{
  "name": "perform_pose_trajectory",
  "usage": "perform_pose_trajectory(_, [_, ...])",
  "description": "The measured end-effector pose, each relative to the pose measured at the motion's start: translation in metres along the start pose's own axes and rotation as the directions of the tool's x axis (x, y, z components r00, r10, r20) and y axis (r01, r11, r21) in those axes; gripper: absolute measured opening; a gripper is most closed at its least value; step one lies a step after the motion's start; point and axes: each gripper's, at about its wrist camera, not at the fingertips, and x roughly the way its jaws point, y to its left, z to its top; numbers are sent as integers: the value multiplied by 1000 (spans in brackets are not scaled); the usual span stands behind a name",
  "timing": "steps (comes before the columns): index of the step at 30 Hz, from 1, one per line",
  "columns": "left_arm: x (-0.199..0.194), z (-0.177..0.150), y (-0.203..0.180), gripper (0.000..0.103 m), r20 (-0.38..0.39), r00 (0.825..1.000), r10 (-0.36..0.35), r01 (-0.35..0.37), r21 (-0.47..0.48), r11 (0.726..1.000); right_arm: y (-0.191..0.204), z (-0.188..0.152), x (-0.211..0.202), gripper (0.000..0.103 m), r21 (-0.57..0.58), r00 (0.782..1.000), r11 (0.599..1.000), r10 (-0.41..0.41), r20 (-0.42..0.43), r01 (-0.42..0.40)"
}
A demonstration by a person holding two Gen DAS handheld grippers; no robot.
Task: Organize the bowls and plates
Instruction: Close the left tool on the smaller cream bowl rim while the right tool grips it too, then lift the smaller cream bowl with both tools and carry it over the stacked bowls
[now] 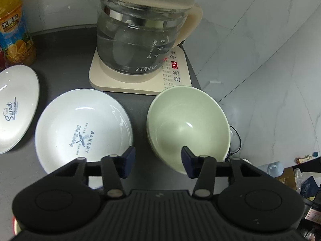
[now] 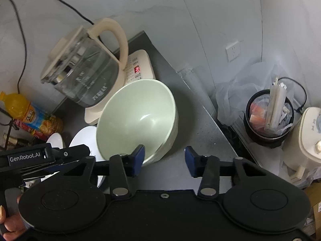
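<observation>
A pale green bowl (image 1: 186, 124) (image 2: 136, 118) stands on the dark counter (image 1: 66, 68) in front of the kettle; a second rim under it suggests a nested bowl. To its left lies a white "BAKERY" plate (image 1: 82, 128) (image 2: 84, 138), and further left a white "Sweet" plate (image 1: 16, 108) (image 2: 56, 140). My left gripper (image 1: 157, 156) is open and holds nothing, one finger over the plate's near rim, the other over the bowl's near rim. My right gripper (image 2: 164, 156) is open too, its left finger at the bowl's near rim, its right finger over bare counter.
A glass kettle (image 1: 140, 40) on a cream base with a red display stands just behind the bowl. An orange juice bottle (image 1: 16, 30) is at the back left. The counter ends right of the bowl; beyond are a filled bin (image 2: 268, 116) and a white appliance (image 2: 309, 140).
</observation>
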Motion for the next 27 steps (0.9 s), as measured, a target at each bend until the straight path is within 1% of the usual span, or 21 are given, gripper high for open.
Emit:
perform_pose_trajectory(1, [3,1,0,45,-3,1000,-4,4,-2,1000,-2,1,3,40,8,1000,1000,0,-4,0])
perform_pose_trajectory(3, [11,2,1,39,-19,1000,-8,7,-21,1000,-4,4,10,38,21,1000,1000,-2,-14,2])
perform_pose_trajectory(4, [15,3,1,37,-27,1000,-5,4,-31,1000,-5,5,13,36,27,1000,1000,-2,-19,2])
perform_pose_trajectory(10, [35,3,8,27,-46,999,11,-13,-54,998,-8,11,31,34,53,999,999,-2,-40,4])
perform_pose_trajectory(16, [49,3,12,18,-61,998,9,-14,-74,997,-3,12,43,30,55,998,998,-14,-56,17])
perform_pose_trajectory(18, [51,4,11,13,-60,998,5,-10,-78,997,-1,12,48,28,55,998,998,-20,-64,23])
perform_pose_trajectory(20, [53,5,9,12,-54,998,10,-13,-71,997,1,11,52,27,58,997,998,-23,-71,27])
perform_pose_trajectory(22, [54,4,9,11,-51,999,13,-16,-69,997,3,11,55,23,59,997,998,-20,-78,25])
perform_pose_trajectory(24, [53,4,7,11,-56,998,18,-22,-71,997,7,12,55,22,38,996,998,-43,-76,46])
perform_pose_trajectory(27, [49,3,6,11,-48,999,11,-14,-55,998,9,11,51,21,28,995,998,-57,-79,59])
